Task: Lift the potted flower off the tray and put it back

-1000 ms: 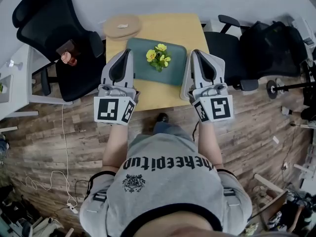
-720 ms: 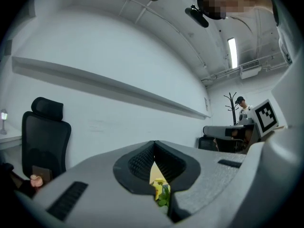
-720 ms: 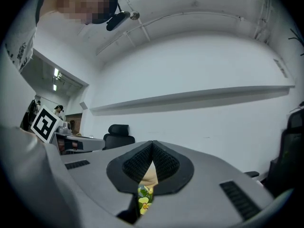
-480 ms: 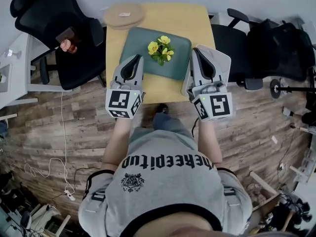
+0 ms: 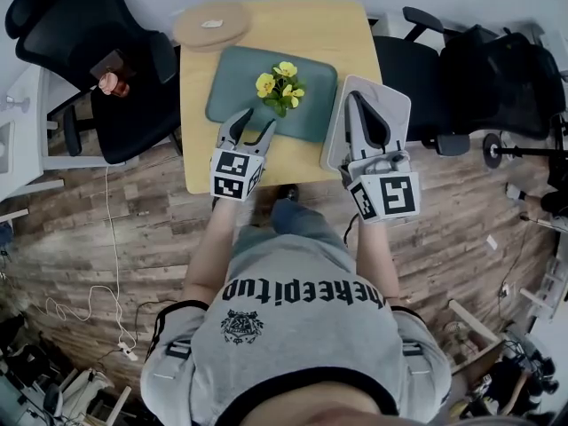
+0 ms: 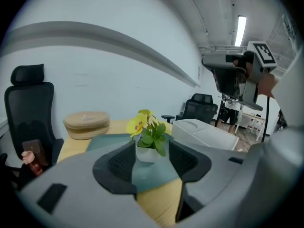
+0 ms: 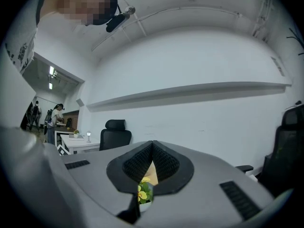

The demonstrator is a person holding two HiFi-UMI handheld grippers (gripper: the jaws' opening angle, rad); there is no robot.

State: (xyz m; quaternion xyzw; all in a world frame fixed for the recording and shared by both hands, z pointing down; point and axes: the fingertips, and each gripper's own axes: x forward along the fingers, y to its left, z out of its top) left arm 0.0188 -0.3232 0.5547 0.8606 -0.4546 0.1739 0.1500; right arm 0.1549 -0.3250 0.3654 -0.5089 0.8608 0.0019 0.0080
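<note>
The potted flower [image 5: 278,85], with yellow blooms in a small white pot [image 6: 145,153], stands on the teal tray [image 5: 232,78] on a wooden table. My left gripper [image 5: 254,121] hangs low at the tray's near edge and points at the pot. It is open; its jaws have just been opening, and nothing is between them. The pot stands a short way beyond the fingertips [image 6: 127,151]. My right gripper [image 5: 355,100] is shut and empty, higher up, to the right of the tray. Through the gap under its closed jaws, the right gripper view shows the flower [image 7: 143,192].
A round woven mat [image 5: 210,25] lies at the table's far left corner. Black office chairs stand to the left [image 5: 71,34] and right [image 5: 417,60] of the table [image 5: 346,34]. A small figurine [image 5: 108,82] sits on the left chair.
My left gripper has dropped toward the table's near edge and its jaws have opened. The right gripper has sunk slightly and stays shut.
</note>
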